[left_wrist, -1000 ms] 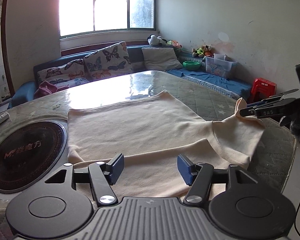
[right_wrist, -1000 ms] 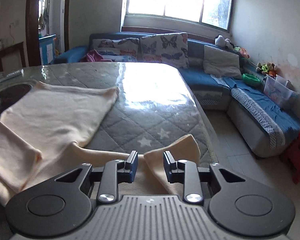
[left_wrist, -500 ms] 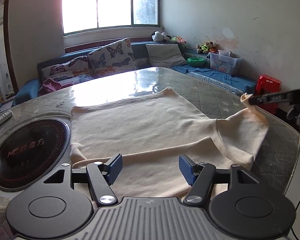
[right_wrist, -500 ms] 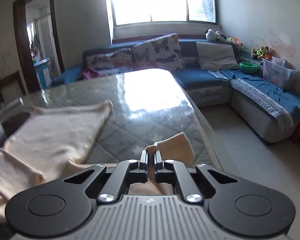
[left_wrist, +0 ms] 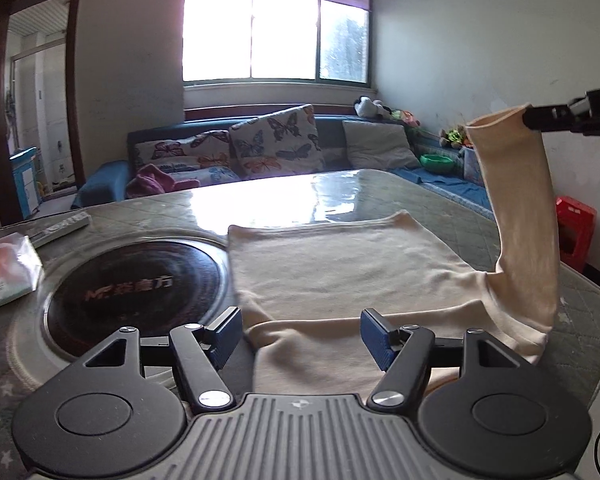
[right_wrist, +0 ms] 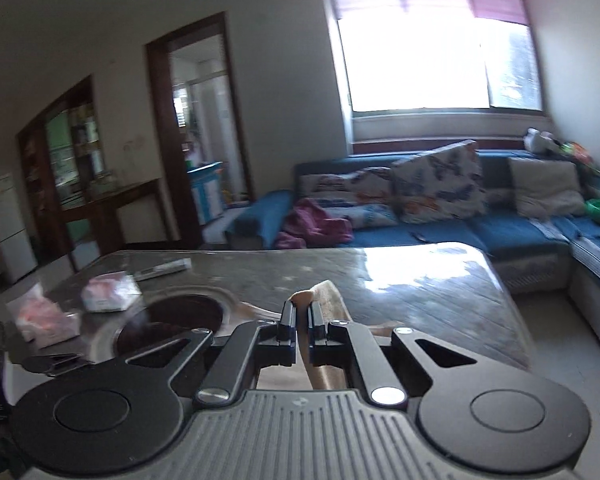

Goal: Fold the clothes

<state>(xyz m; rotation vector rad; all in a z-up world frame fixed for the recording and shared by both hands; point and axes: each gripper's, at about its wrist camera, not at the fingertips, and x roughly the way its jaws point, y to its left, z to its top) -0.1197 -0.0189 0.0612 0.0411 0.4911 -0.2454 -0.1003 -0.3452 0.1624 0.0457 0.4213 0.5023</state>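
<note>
A cream long-sleeved top (left_wrist: pixel 340 272) lies flat on the quilted table (left_wrist: pixel 588 300). My left gripper (left_wrist: pixel 302 334) is open, low over the garment's near edge, holding nothing. My right gripper (right_wrist: pixel 300 320) is shut on the cuff of the right sleeve (right_wrist: pixel 320 292). In the left wrist view the right gripper (left_wrist: pixel 540 118) holds that sleeve (left_wrist: pixel 520 208) lifted high above the table's right side, the cloth hanging down to the shoulder.
A round black induction hob (left_wrist: pixel 136 284) sits in the table left of the garment. A plastic packet (left_wrist: pixel 4 272) and a remote (left_wrist: pixel 64 226) lie at the left. A blue sofa (left_wrist: pixel 260 148) with cushions stands behind; a red stool (left_wrist: pixel 574 224) is right.
My right gripper shut on the sleeve cuff and lifted it high above the table, swinging leftwards. My left gripper stayed open over the near edge.
</note>
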